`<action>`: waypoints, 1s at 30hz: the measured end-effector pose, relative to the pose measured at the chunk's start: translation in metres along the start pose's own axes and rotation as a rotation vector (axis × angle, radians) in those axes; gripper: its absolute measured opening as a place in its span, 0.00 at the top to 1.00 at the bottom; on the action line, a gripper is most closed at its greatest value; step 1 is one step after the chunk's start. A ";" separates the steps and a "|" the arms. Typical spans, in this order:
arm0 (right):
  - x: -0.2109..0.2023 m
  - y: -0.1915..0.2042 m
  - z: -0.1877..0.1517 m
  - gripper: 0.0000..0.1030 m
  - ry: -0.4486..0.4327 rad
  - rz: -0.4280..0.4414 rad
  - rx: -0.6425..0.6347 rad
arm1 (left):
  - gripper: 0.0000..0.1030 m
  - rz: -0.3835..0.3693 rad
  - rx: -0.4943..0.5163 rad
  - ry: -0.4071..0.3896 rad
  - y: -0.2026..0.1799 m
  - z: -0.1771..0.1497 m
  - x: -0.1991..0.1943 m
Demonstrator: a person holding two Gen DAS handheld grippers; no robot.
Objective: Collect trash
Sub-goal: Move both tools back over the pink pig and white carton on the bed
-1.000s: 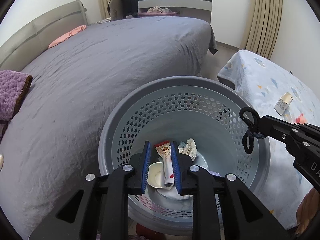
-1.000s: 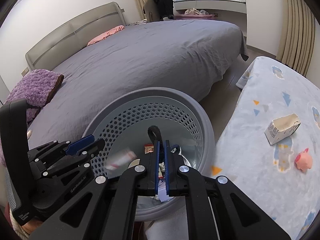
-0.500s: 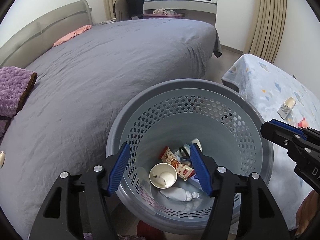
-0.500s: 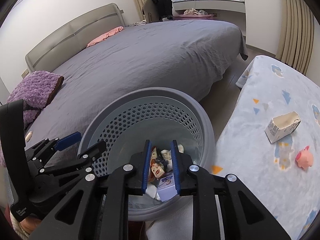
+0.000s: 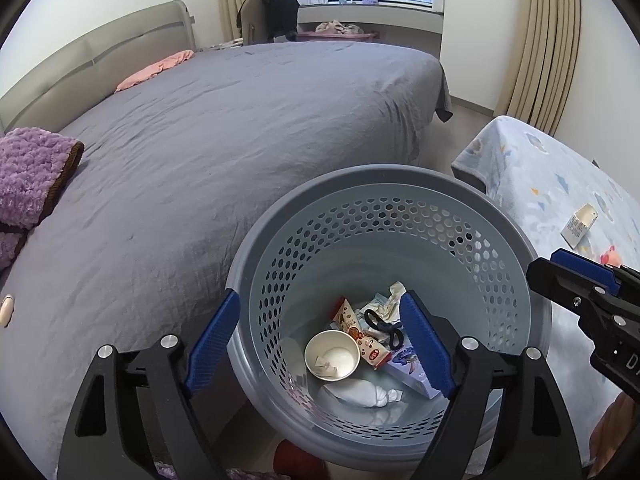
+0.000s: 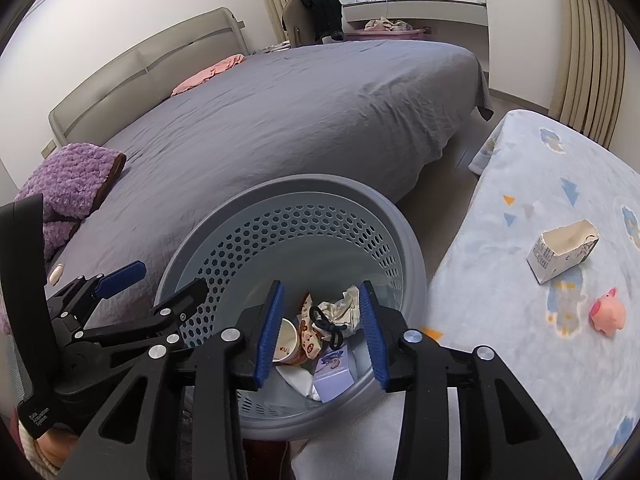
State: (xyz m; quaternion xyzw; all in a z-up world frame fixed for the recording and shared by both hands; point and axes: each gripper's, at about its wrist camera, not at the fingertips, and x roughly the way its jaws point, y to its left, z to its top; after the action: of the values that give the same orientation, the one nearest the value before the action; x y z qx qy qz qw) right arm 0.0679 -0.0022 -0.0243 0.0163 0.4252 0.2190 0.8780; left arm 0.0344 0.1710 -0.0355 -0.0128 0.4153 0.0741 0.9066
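Now, left gripper: above the basket, jaws just opened wide, nothing between them.
Right gripper: over the basket too, jaws just opened, nothing gripped.
Trash: paper cup, snack wrapper, black hair tie lie at the basket's bottom.
Carton: on the patterned blanket, near a pink pig toy.

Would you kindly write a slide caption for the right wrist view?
Right tongs open and empty above the grey basket of trash; torn carton and pink pig toy remain on the blanket.
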 end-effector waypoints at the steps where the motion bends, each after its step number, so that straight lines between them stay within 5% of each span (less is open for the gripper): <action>1: -0.001 0.000 0.000 0.62 -0.002 -0.002 -0.001 | 0.19 0.001 -0.001 -0.003 0.000 0.000 -0.001; 7: -0.008 -0.006 -0.002 0.48 -0.019 -0.011 0.012 | 0.14 0.014 0.007 -0.014 -0.002 0.000 -0.003; 30: -0.039 -0.055 -0.021 0.39 -0.059 -0.205 0.093 | 0.07 0.016 0.067 -0.089 -0.044 0.003 -0.020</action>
State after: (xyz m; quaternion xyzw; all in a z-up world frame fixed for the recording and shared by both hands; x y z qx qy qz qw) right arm 0.0513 -0.0705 -0.0207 0.0198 0.4082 0.1074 0.9063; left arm 0.0302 0.1255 -0.0205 0.0242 0.3771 0.0679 0.9234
